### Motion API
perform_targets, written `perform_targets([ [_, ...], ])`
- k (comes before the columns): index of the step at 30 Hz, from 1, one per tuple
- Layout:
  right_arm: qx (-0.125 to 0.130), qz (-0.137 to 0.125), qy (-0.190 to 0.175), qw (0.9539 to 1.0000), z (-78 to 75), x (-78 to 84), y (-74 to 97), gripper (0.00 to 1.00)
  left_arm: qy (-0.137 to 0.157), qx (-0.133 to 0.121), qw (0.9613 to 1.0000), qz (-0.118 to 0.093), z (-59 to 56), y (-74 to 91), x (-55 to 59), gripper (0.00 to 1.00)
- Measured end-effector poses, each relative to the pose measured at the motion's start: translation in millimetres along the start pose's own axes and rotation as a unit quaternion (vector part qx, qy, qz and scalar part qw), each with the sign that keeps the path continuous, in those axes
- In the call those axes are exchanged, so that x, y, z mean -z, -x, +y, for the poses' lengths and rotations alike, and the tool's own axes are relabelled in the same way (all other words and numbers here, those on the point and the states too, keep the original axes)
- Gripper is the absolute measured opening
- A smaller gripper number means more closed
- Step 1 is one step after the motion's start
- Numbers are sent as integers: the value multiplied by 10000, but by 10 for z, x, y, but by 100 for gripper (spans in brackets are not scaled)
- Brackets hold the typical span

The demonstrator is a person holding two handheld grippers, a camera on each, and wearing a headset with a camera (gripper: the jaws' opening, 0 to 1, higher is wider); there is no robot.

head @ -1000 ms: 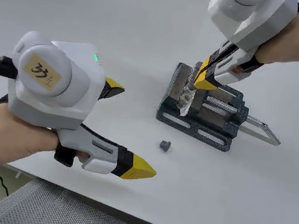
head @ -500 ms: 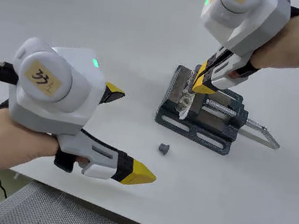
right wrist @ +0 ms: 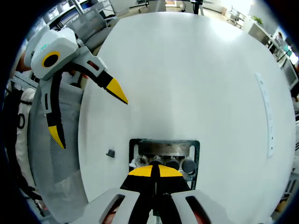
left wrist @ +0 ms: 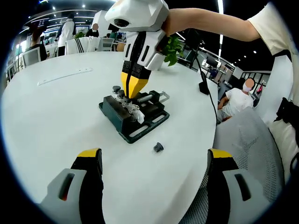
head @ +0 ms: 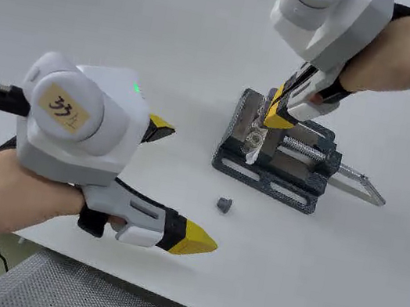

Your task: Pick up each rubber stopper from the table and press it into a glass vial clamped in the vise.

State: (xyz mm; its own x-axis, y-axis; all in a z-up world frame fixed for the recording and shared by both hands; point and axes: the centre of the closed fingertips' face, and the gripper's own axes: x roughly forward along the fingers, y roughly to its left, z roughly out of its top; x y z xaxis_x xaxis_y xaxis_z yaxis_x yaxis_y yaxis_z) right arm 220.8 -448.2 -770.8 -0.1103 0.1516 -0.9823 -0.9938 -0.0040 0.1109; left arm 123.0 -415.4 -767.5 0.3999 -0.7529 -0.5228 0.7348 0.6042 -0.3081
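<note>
table (head: 134, 14): a white, matte, round top is seen; it is bare across the upper left of the head view, and a pale strip (left wrist: 65, 76) lies on it at the upper left of the left gripper view.
room: an open office with ceiling lights, chairs, a green plant (left wrist: 173, 46) and seated people is seen at the top of the left gripper view.
chair (head: 85, 291): grey mesh is seen along the lower edge of the head view.
vise (head: 311, 160): dark, set on the table right of centre; a row of glass vials (right wrist: 161, 163) is clamped in it.
rubber stopper (head: 223, 204): lies on the table just below the vise, apart from it.
left hand-held gripper (head: 184, 184): jaws spread wide, held at lower left, nothing between them.
right hand-held gripper (head: 277, 118): yellow tips pressed together, held down at the vials; whether anything is pinched cannot be told.
</note>
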Motion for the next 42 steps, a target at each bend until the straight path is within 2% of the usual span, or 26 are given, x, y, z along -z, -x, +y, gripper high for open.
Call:
perform_targets([
  [2, -40, 53, -164, 9998, -1, -4, 0, 0, 9, -3, 10000, -6, -3, 4, 2, 92],
  [9, -2, 361, 24, 9993, -18, -19, -9, 0, 9, -12, 10000, 18, -14, 12, 15, 92],
  [16, 89, 374, 57, 9992, -15, -11, -12, 0, -15, 10, 10000, 3, -59, -13, -26, 92],
  [22, 209, 254, 169, 9993, 4, 2, 3, 0, 40, -39, 9999, -92, -41, -17, -104, 91],
  [27, 195, -27, 138, 9997, -33, -3, 16, 0, 8, -103, 9999, -94, 15, -16, -130, 90],
  [30, 212, -193, 132, 9995, 4, 13, 24, 0, 1, -138, 9998, -108, 43, -20, -145, 90],
  [37, 214, -411, 67, 9989, -14, -11, 29, 0, 23, -181, 9998, -80, 59, -32, -123, 89],
  [40, 234, -501, 158, 9983, 15, 1, 35, 0, 44, -190, 9998, -86, 56, -25, -120, 88],
  [42, 192, -551, 128, 9982, 60, 2, 48, 6, 51, -195, 9998, -76, 55, -22, -113, 88],
])
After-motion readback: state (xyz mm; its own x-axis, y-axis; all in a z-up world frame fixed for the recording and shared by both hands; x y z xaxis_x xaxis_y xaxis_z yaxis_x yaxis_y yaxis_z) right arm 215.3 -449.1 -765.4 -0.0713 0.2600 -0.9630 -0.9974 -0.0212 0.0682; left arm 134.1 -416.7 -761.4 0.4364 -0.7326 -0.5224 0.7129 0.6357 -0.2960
